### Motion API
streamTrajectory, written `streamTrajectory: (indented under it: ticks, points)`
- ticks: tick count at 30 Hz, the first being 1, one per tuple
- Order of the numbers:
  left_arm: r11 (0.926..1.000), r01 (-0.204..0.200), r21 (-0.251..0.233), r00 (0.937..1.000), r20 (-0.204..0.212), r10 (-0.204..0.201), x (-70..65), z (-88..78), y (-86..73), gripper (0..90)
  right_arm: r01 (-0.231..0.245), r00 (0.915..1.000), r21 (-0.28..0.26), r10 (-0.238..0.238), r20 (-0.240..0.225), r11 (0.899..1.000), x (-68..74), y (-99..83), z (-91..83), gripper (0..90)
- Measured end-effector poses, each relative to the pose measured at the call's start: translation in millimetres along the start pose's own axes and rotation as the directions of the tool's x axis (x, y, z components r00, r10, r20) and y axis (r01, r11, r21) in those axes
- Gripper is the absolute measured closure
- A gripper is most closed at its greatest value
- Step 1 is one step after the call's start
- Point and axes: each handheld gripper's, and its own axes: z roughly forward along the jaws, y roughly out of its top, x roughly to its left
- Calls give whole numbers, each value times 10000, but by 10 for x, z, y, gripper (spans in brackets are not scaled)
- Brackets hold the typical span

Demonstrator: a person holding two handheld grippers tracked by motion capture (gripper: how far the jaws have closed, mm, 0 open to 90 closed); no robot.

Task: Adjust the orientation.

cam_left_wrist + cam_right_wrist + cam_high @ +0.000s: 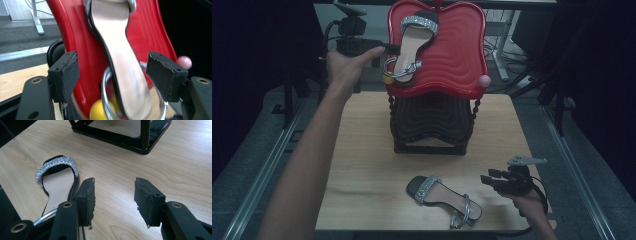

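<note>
One black sandal (414,42) with a glittery silver toe strap lies on the tilted red top tier (457,55) of a shoe rack. My left gripper (393,49) reaches in from the left at its heel end. In the left gripper view the jaws stand open on either side of the sandal's sole (125,75), and its silver ankle strap (106,100) curves below. The matching sandal (443,199) lies flat on the wooden table near the front edge. My right gripper (488,179) hovers just right of it, open and empty (115,195), with that sandal (58,180) beside its left jaw.
The rack's black lower tier and base (429,130) stand mid-table; the base bar (117,138) lies ahead of the right gripper. A yellow knob (387,79) and a pink knob (483,81) cap the red tier's corners. Bare wood (362,150) spreads left of the rack.
</note>
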Motion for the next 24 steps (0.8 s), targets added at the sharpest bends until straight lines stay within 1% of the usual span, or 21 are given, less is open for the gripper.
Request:
streamTrajectory:
  ticks: [1, 2, 3, 4, 5, 6, 8, 9, 10, 11, 12, 13, 14, 18, 19, 24]
  points:
    - [10000, 0, 0, 10000, 0, 0, 0, 0, 0, 267, 0, 10000, 0, 0, 0, 10000, 0, 0, 0, 509]
    - [9999, -49, 115, 10000, 39, 49, 15, -53, -64, 266, 31, 10000, 75, -32, 33, 10000, -1, -3, 8, 508]
    - [9999, -91, 140, 10000, -9, 91, 24, -85, -102, 266, 57, 10000, 131, -58, 50, 9999, -1, -2, 6, 508]
    - [9999, -91, 140, 10000, -9, 91, 24, -85, -102, 265, 57, 10000, 131, -58, 50, 9999, -1, -2, 6, 508]
    - [9999, -108, 53, 9999, 3, 108, 57, -164, -186, 267, 63, 10000, 164, -63, 32, 9998, -1, -6, 14, 507]
    - [9999, -108, 53, 9999, 3, 108, 57, -164, -186, 268, 63, 10000, 164, -63, 32, 9998, -1, -6, 14, 507]
    - [10000, -98, 2, 10000, -18, 98, 115, -256, -282, 270, 35, 10000, 241, -37, 64, 9997, -12, -16, 33, 507]
    - [10000, -98, 2, 10000, -18, 98, 115, -256, -282, 270, 32, 10000, 287, -34, 72, 9996, -16, -21, 39, 507]
    - [10000, -40, -61, 10000, -74, 40, 168, -318, -355, 271, 48, 9999, 309, -51, 101, 9995, -20, -26, 47, 507]
    - [10000, -14, -87, 10000, -90, 14, 193, -343, -387, 271, 22, 9999, 331, -26, 115, 9994, -21, -28, 49, 507]
    - [10000, -14, -87, 10000, -90, 14, 193, -343, -387, 271, 22, 9999, 331, -26, 115, 9994, -21, -28, 49, 507]
    - [9999, 48, -129, 10000, -70, -49, 235, -379, -444, 272, 48, 9999, 351, -52, 124, 9994, -21, -29, 54, 507]
    - [9999, 48, -129, 10000, -70, -49, 235, -379, -444, 272, 48, 9999, 351, -52, 124, 9994, -21, -29, 54, 507]
    - [9999, 121, -89, 9998, -141, -122, 341, -409, -583, 272, 30, 9999, 404, -35, 114, 9992, -25, -36, 75, 506]
    - [9999, 140, -67, 9998, -142, -141, 386, -413, -639, 273, 27, 9999, 422, -32, 107, 9991, -25, -40, 79, 506]
    - [9999, 151, -51, 9997, -190, -152, 453, -436, -688, 276, 40, 9999, 446, -45, 126, 9990, -23, -40, 90, 507]
